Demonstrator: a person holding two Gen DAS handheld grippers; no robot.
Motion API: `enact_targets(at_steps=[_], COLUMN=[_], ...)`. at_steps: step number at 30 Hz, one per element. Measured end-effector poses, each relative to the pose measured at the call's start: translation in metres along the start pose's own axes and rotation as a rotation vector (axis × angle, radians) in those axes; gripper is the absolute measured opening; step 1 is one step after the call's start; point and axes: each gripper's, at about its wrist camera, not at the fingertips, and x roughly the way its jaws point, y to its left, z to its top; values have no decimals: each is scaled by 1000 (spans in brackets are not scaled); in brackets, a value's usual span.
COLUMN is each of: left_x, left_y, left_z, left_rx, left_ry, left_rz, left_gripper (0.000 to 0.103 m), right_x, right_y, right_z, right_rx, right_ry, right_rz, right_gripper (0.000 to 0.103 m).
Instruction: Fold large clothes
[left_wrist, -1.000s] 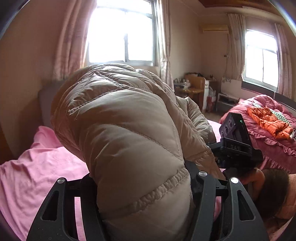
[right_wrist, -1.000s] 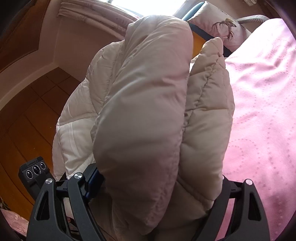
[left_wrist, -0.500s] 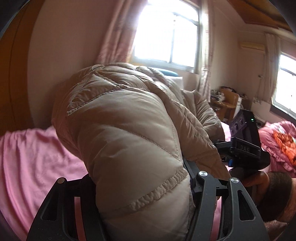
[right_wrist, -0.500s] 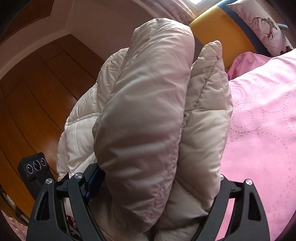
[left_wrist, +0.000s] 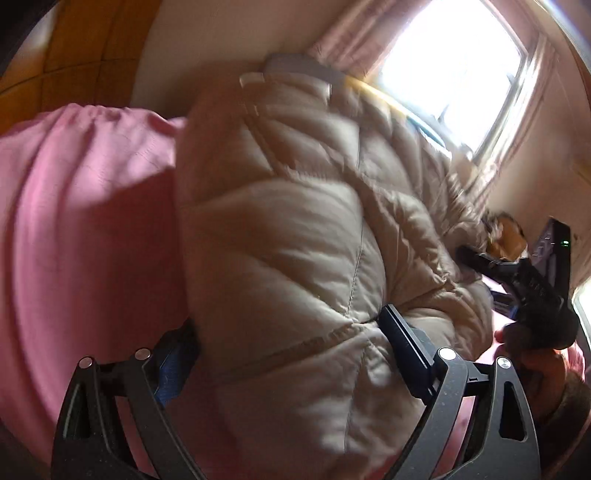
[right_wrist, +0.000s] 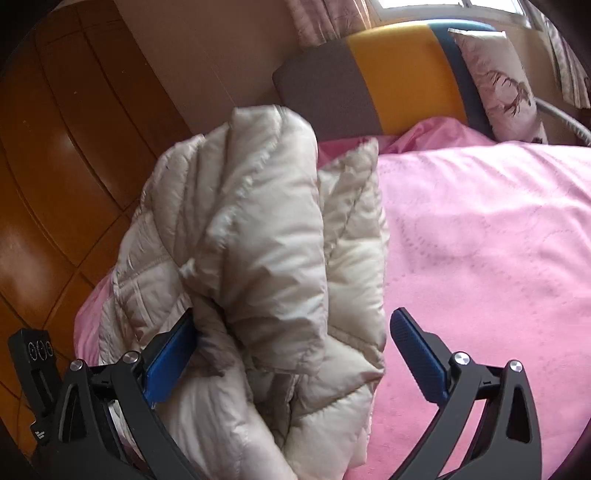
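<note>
A beige quilted down jacket fills the left wrist view, lying bunched over the pink bed sheet. My left gripper has its jaws spread around a thick fold of it, and the padding still touches both pads. In the right wrist view the same jacket lies on the pink sheet at the bed's left edge. My right gripper is open; its right pad stands clear of the fabric, its left pad touches the jacket. The right gripper also shows in the left wrist view.
A grey, yellow and blue headboard and a patterned pillow stand at the head of the bed. A brown wooden wardrobe is close on the left. A bright window with curtains is behind.
Both grippers came down to the bed with the jacket and tilted. The right gripper's jaws opened and let the fold go; the left jaws widened. The jacket now rests on the sheet.
</note>
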Motion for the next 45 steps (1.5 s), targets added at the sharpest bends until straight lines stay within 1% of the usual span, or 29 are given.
enact_targets(at_steps=[2,4,6,7,8,9,10,11,12,13,14,15,16,17,18,19,20,21,23,24,27,29,31,34,37,41,43,45], left_x=[-21,-38,-42,-40,-38,-35,-27,-18,-10,0,9,21,36,48,62,74,81,88,99,102,121,134,143,147,140,114,100,85], left_y=[2,4,5,4,3,0,-2,-9,-14,-23,-31,-37,-42,-46,-49,-51,-52,-54,-55,-56,-50,-41,-32,-28,-32,-43,-47,-48], left_z=[11,22,41,53,63,73,82,91,96,101,102,103,103,101,99,95,93,88,84,82,88,93,97,92,88,80,73,64], left_rx=[-25,-54,-88,-106,-119,-129,-127,-108,-83,-43,-4,37,86,124,161,184,190,203,240,255,257,227,190,187,197,203,190,156], left_ry=[-86,-161,-186,-188,-192,-195,-186,-162,-143,-128,-112,-89,-64,-41,-4,24,31,41,52,50,82,108,128,121,92,52,40,30], left_rz=[35,70,106,120,122,122,129,142,151,169,189,211,239,260,273,265,253,246,256,274,331,332,316,309,324,350,334,305], left_gripper=[91,91,91,91,91,91,91,91,91,91,91,91,91,91,93,95,99,100,100,100,100,100,100,100,100,100,100,100], right_x=[-16,-19,1,19,32,48,69,84,109,121,142,159,160,170,166,161,154,143,146,152,171,177,190,194,187,178,172,163], right_y=[17,46,70,81,95,100,99,104,109,108,108,99,83,79,66,59,53,51,50,51,52,48,40,36,37,37,36,37], right_z=[22,44,65,85,96,100,113,111,110,108,109,104,96,105,97,91,85,83,86,89,105,106,103,99,99,100,101,103], right_rx=[-49,-128,-215,-257,-293,-322,-337,-351,-366,-372,-357,-325,-281,-241,-198,-160,-129,-115,-116,-125,-148,-160,-160,-157,-167,-170,-168,-167], right_ry=[-73,-103,-63,-32,-5,23,50,69,84,102,121,127,123,119,108,90,72,61,61,85,167,197,200,182,168,146,151,152], right_rz=[12,-26,-77,-105,-125,-128,-125,-139,-169,-207,-241,-269,-303,-331,-348,-360,-374,-389,-417,-425,-422,-420,-419,-412,-400,-366,-348,-332], right_gripper=[101,101,101,101,101,101,101,101,101,101,101,101,101,101,101,101,101,101,101,101,101,101,101,101,101,101,101,101])
